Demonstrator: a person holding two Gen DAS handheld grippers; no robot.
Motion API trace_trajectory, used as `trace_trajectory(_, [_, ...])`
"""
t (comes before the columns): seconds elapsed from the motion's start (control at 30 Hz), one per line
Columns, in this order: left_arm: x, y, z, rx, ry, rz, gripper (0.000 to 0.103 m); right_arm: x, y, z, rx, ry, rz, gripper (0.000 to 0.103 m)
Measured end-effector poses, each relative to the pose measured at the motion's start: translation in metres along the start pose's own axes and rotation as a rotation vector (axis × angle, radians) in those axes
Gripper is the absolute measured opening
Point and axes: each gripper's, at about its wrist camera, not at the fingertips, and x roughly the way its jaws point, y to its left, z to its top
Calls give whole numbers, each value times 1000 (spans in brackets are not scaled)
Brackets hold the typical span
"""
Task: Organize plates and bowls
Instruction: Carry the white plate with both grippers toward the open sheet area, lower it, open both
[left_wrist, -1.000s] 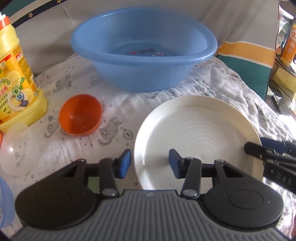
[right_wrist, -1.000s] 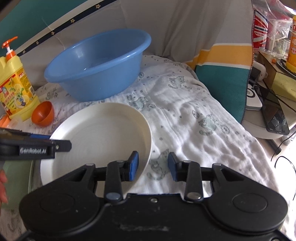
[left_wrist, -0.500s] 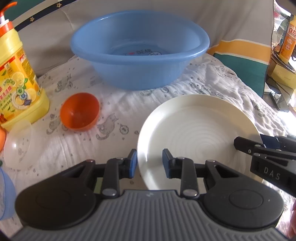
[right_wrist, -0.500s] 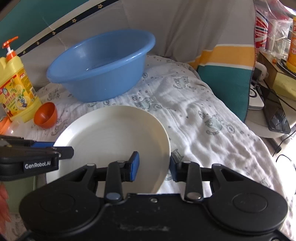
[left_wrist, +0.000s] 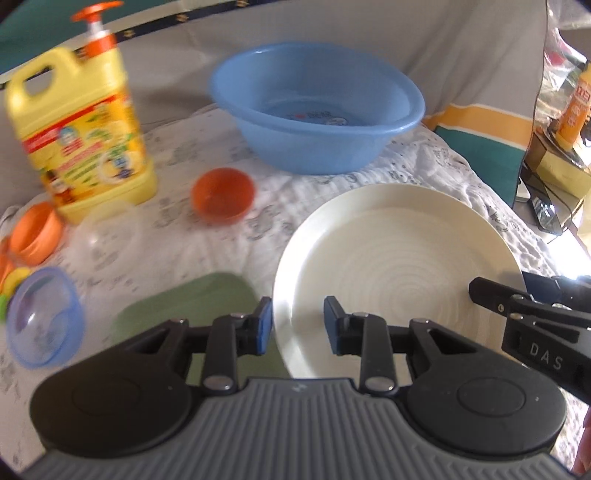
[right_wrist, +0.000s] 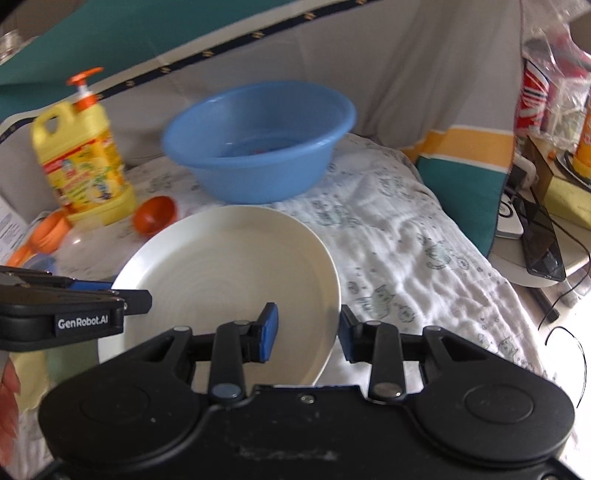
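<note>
A large white plate (left_wrist: 395, 266) is held off the cloth between both grippers, tilted. My left gripper (left_wrist: 297, 325) straddles its left rim, jaws closed onto the edge. My right gripper (right_wrist: 306, 334) straddles its right rim (right_wrist: 332, 295) the same way. A green plate (left_wrist: 192, 306) lies on the cloth below the white one. A small orange bowl (left_wrist: 223, 194), a clear bowl (left_wrist: 107, 240), a blue-tinted bowl (left_wrist: 44, 317) and an orange bowl (left_wrist: 33, 232) sit to the left.
A blue basin (left_wrist: 317, 103) stands at the back on the patterned cloth. A yellow detergent jug (left_wrist: 81, 129) stands back left. A striped cushion (right_wrist: 461, 162) and a side table with a phone (right_wrist: 543, 240) are to the right.
Both grippers have lifted the white plate up and toward me, uncovering the green plate beneath. The basin and bowls look farther away.
</note>
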Motion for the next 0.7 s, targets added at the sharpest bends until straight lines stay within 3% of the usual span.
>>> trace_trajectory(0.33, [-76,58,-54,-124,-15,74,29,-47,69,-13,-66,16,117,35])
trace_trajectory(0.7, [-162,153,-140,-292,-32,189,29,-92,185,-40,-180,50,277,35])
